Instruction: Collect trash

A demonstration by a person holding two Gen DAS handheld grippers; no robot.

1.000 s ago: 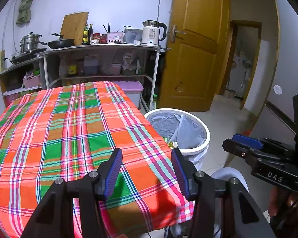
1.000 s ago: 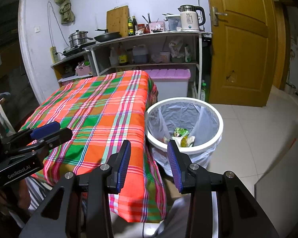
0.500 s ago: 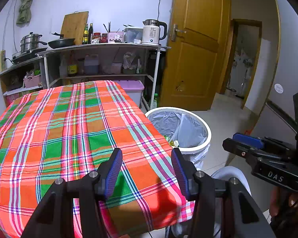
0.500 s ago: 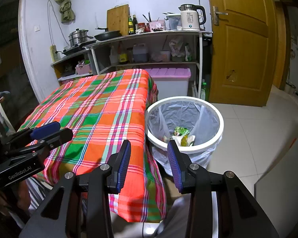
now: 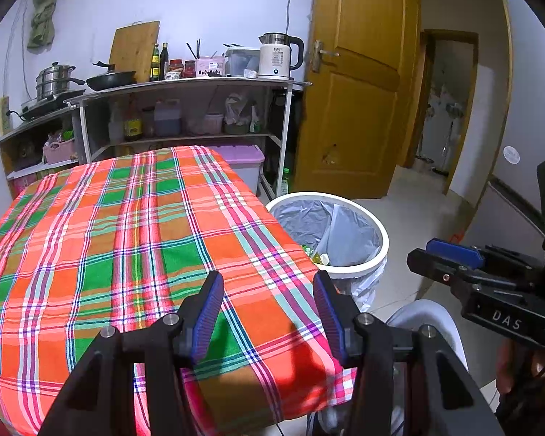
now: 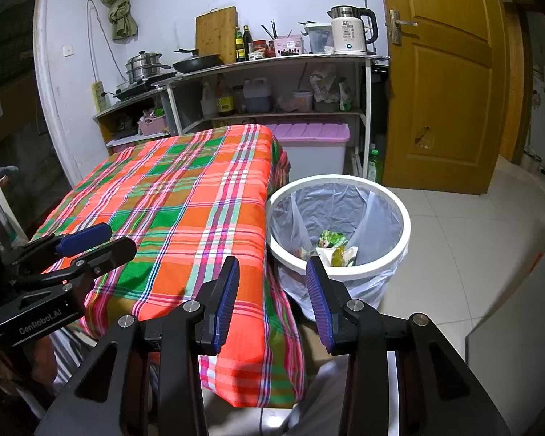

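Nearest of all, the left gripper (image 5: 269, 301) hangs released over the close edge of the desk (image 5: 91, 254), its two black angular arms ending in ribbed blue pads with only air and cloth showing between them. The right gripper (image 6: 272, 290) is equally slack, its jaws parted and holding nothing; it sits off the desk's corner, tilted down toward the floor. Each gripper shows in the other's camera as a black clamp with a blue tip, the right one lettered "DAS", the left one "GenRobot.AI".

Under and ahead of the left gripper spreads a woven plaid tablecloth (image 6: 185, 210) in orange, green, pink and white, lying flat on top and draping in soft folds over the desk's sides.

Just beyond the right gripper's pads, a little to their right, stands a round white plastic bin (image 6: 399, 254) on the pale tiled floor, touching or nearly touching the cloth's hanging edge. A thin, crinkled grey liner is folded over its rim. The trash (image 6: 332, 247) lies at the bottom of it: crumpled wrappers, green, yellow and white, small and hard to tell apart.

Farther back, behind the desk, a lilac-lidded translucent storage box (image 6: 312, 145) sits under a grey metal shelf unit (image 6: 265, 65). On the unit's top are a white kettle (image 6: 348, 32), a dark frying pan, stacked steel pots and an upright wooden cutting board. To the right of all that is a varnished wooden door (image 6: 443, 72).
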